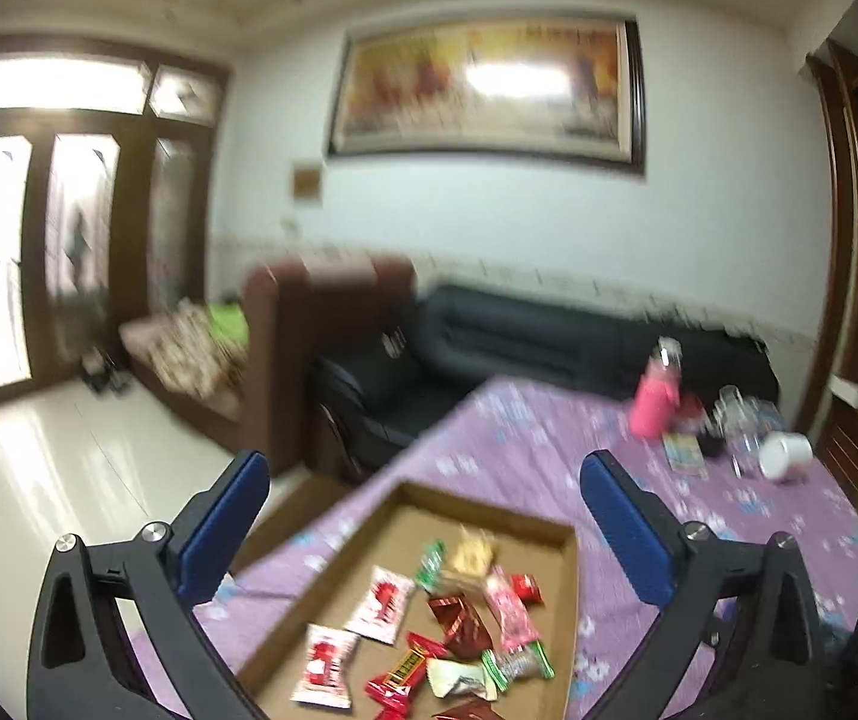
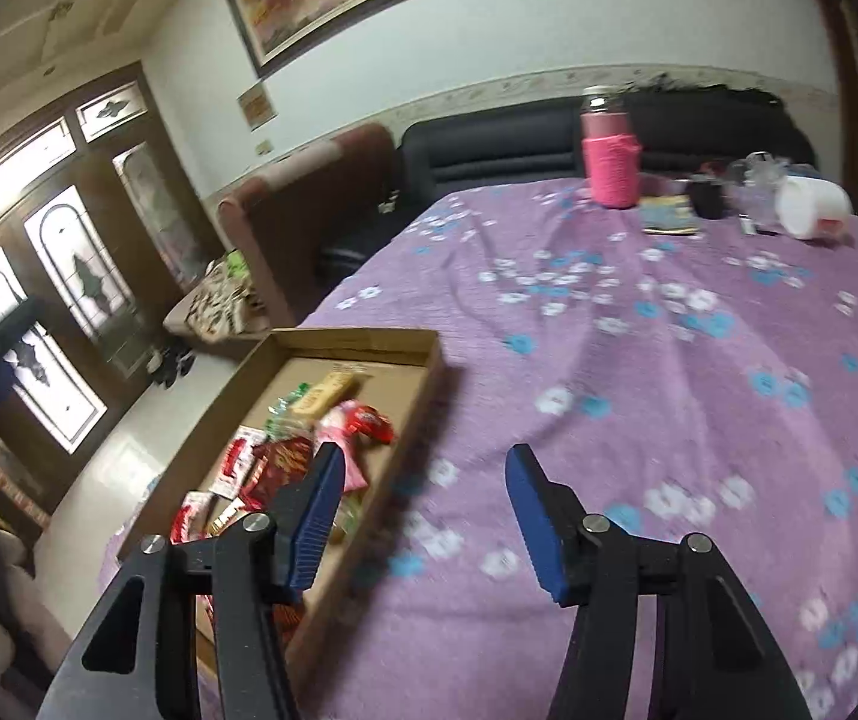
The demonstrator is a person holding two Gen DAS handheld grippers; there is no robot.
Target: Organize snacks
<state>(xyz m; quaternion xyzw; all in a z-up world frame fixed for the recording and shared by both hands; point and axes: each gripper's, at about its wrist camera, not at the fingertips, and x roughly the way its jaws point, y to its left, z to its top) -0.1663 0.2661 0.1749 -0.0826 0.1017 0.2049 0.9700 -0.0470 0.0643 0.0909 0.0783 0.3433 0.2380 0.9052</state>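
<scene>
A shallow cardboard box (image 1: 570,588) lies on the purple flowered tablecloth (image 1: 519,432) at the table's near left edge. Several wrapped snacks (image 1: 459,630) lie inside it: red, green, pink and white packets. My left gripper (image 1: 423,480) is open and empty, raised above the box. In the right wrist view the box (image 2: 423,384) with the snacks (image 2: 303,444) is at lower left. My right gripper (image 2: 423,468) is open and empty, over the box's right wall and the cloth (image 2: 639,330) beside it.
At the table's far end stand a pink bottle (image 2: 609,162), a white tub on its side (image 2: 813,207), a dark cup (image 2: 708,195), clear glassware (image 2: 759,180) and a flat booklet (image 2: 669,213). Black sofa (image 1: 519,336) and brown sofa (image 1: 285,348) lie beyond.
</scene>
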